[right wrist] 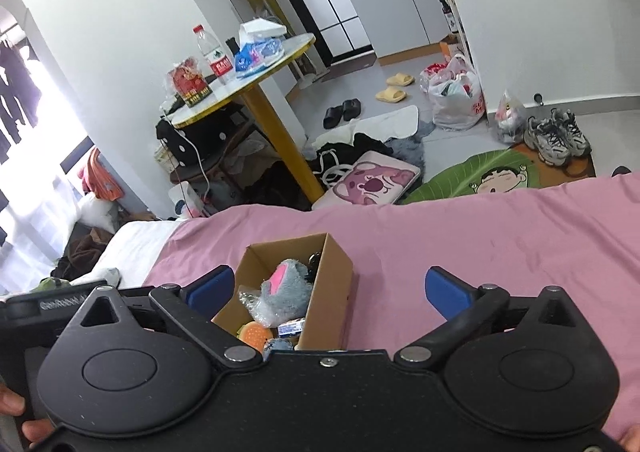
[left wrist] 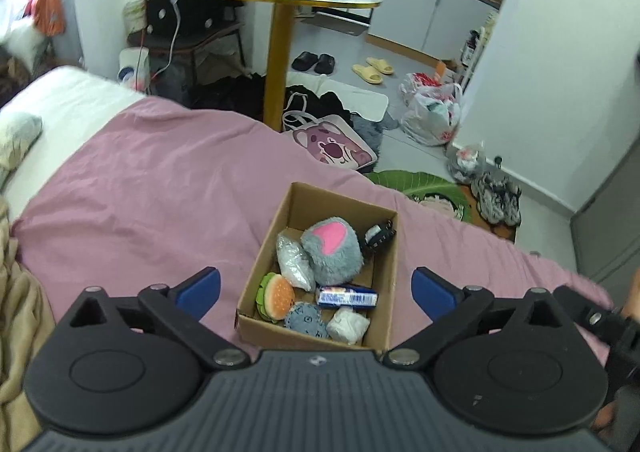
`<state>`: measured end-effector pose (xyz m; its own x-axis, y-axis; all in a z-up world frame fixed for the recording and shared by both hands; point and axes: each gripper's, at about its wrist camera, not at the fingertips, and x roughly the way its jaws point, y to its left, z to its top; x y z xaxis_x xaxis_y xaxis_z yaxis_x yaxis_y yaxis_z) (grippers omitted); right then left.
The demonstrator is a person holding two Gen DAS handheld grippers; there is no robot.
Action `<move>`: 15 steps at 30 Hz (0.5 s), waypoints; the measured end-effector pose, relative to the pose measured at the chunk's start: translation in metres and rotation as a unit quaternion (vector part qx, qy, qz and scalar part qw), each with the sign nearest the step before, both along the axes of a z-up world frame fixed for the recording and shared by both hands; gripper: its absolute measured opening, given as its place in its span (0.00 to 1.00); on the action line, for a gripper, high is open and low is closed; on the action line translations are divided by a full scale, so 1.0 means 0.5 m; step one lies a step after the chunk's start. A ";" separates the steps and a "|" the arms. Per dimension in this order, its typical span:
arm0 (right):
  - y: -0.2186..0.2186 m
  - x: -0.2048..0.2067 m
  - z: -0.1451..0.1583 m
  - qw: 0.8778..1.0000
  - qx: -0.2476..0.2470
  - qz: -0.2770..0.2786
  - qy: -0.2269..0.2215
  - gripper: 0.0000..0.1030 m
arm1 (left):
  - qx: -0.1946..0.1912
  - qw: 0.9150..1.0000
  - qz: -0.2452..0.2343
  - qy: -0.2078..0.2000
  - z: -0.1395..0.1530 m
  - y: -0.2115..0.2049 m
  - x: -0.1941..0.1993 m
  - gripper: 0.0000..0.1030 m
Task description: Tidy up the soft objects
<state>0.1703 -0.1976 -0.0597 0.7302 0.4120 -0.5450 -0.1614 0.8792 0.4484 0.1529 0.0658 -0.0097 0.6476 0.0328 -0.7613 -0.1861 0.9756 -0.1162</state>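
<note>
Left wrist view first: the left gripper hangs above the bed with its blue fingers spread wide and nothing between them. Right below sits the cardboard box on the pink sheet, close to the bed's foot edge, and it is already packed. There's the grey plush with the pink patch taking the middle, a burger toy in the near-left corner, a silvery crinkled pouch, a blue spotted plush, a white soft bundle, a blue-and-white packet and something dark tucked in the far-right corner. Risk here, as I read it: the box is light and sits on soft bedding, so a push down on any item could tip or slide it toward the edge and over to the floor.

Over to the right wrist view: the right gripper is also spread open and empty, held over bare sheet just to the right of the box. The box's right wall stands between the fingers and the toys. Come in low from this side and a finger could catch that wall and shove the whole box. The grey plush rides high above the others, so a careless sweep could drag it out.
</note>
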 end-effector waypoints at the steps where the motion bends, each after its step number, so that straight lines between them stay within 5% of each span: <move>1: -0.008 -0.006 0.003 1.000 0.002 0.003 -0.003 1.00 | 0.005 1.000 -0.001 -0.001 0.003 -0.008 -0.006 0.98; 15: -0.129 -0.100 0.030 0.998 0.040 0.017 -0.045 1.00 | 0.031 0.999 -0.010 -0.027 0.033 -0.078 -0.099 0.99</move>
<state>0.1204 -0.2620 -0.0447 0.7602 0.4763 -0.4418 -0.2333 0.8348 0.4986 0.1033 0.0268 0.0069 0.6891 0.0653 -0.7217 -0.1619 0.9846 -0.0655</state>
